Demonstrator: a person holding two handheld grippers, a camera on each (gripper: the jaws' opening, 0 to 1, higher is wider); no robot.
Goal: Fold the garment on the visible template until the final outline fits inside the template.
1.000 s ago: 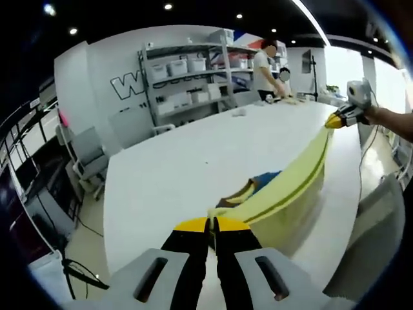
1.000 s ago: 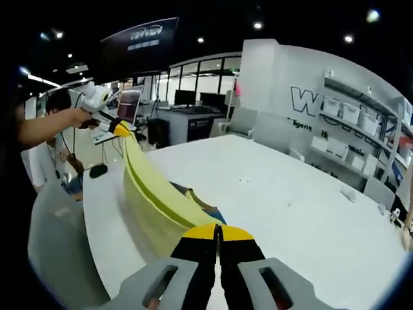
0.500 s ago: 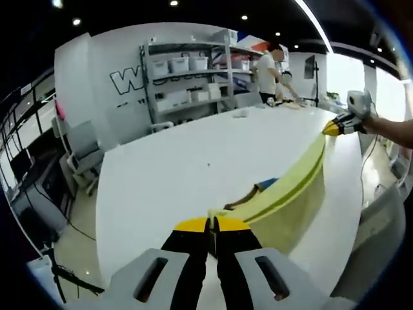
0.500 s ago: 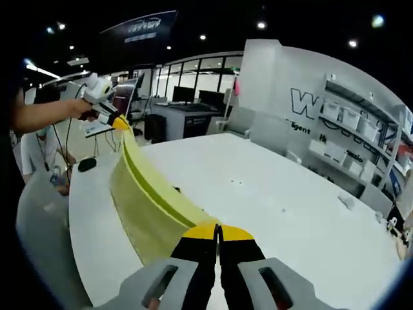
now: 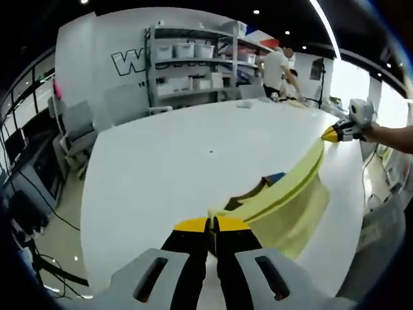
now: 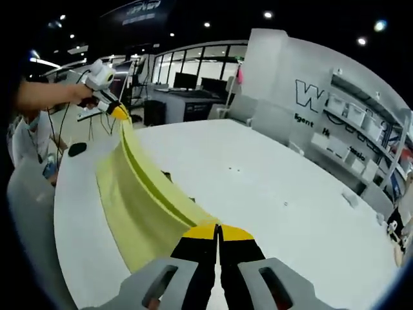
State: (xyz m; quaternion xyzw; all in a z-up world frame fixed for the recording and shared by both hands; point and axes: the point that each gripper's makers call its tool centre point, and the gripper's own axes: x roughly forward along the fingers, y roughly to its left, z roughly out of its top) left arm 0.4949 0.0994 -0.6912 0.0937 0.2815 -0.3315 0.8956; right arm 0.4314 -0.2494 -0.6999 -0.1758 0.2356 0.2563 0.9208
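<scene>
Stretching the yellow garment point(image 5: 293, 194) taut, both hand-held grippers clamp it.

Each view faces the other along the garment point(image 5: 293, 194)

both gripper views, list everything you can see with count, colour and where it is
garment: one, pale yellow with a darker green stripe, stretched in the air over the table between the two grippers
dark and blue fabric: one patch, on the table behind the yellow edge; what it belongs to is unclear
table: one, white, large and rounded
shelving unit: one, grey, with white bins, against the wall
chair: one, grey, beside the table
person: one, in a white top, at the table's far end
left gripper: yellow tips, shut on garment
right gripper: yellow tips, shut on garment
</scene>
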